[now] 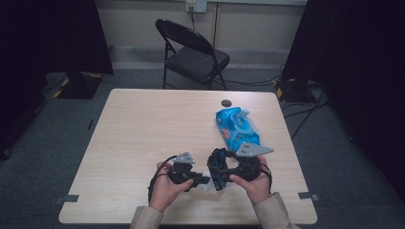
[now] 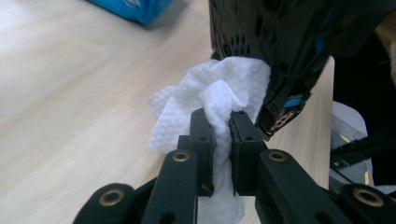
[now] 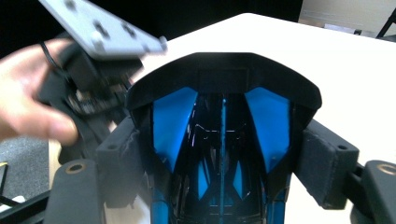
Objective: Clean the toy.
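Observation:
My left gripper (image 1: pixel 206 180) (image 2: pixel 223 116) is shut on a crumpled white wipe (image 1: pixel 208 186) (image 2: pixel 205 93) near the table's front edge. The wipe presses against the lower side of a glossy black and blue object (image 1: pixel 218 164) (image 2: pixel 280 42) (image 3: pixel 223 93) with small holes in its shell. My right gripper (image 1: pixel 223 168) (image 3: pixel 223 158) is shut on that object, with a padded jaw on each side of it, and holds it just above the table. In the right gripper view, the left hand (image 3: pixel 32 102) and its gripper's grey plate (image 3: pixel 100 28) lie at the upper left.
A blue wipe pack (image 1: pixel 236 128) (image 2: pixel 133 7) lies on the table (image 1: pixel 143 133) just beyond the right gripper. A small dark round thing (image 1: pixel 226 102) sits near the far edge. A black folding chair (image 1: pixel 191 52) stands behind the table.

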Tool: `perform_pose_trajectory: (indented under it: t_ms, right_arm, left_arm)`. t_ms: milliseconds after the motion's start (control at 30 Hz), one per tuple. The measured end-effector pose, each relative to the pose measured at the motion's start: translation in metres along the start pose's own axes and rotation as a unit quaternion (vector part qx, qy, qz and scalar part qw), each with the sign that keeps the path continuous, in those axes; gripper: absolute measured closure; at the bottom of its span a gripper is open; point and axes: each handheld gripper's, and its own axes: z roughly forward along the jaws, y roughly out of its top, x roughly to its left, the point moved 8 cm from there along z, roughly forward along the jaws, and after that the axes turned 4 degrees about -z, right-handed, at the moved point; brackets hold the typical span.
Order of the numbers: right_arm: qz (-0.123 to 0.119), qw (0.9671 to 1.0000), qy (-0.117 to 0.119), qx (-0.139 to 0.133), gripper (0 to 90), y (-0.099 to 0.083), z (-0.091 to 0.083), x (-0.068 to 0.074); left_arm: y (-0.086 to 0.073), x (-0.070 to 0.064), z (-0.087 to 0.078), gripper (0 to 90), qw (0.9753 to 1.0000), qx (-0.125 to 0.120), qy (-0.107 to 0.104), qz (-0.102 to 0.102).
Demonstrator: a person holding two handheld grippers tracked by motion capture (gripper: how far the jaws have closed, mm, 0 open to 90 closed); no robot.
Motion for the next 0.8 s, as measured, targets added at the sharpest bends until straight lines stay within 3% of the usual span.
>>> perform_pose_trajectory:
  t_ms: [267, 467, 600, 800]
  right_arm:
    - [0.001, 0.9999, -0.009, 0.004, 25.8, -0.003, 0.0, -0.004]
    - [0.002, 1.0, -0.002, 0.005, 25.8, -0.004, 0.002, -0.002]
    - [-0.002, 1.0, -0.001, 0.004, 25.8, -0.002, 0.003, 0.0]
    - [-0.003, 1.0, 0.005, 0.004, 25.8, -0.002, 0.003, 0.002]
  left_arm:
    - [0.029, 0.004, -0.042, 81.7, 0.9987, -0.046, 0.02, 0.008]
    - [0.052, 0.0, -0.055, 81.5, 0.9968, -0.076, 0.02, 0.015]
    - [0.064, -0.004, -0.058, 81.6, 0.9955, -0.093, 0.014, 0.012]
    - [0.07, -0.006, -0.043, 81.6, 0.9961, -0.087, 0.009, 0.016]
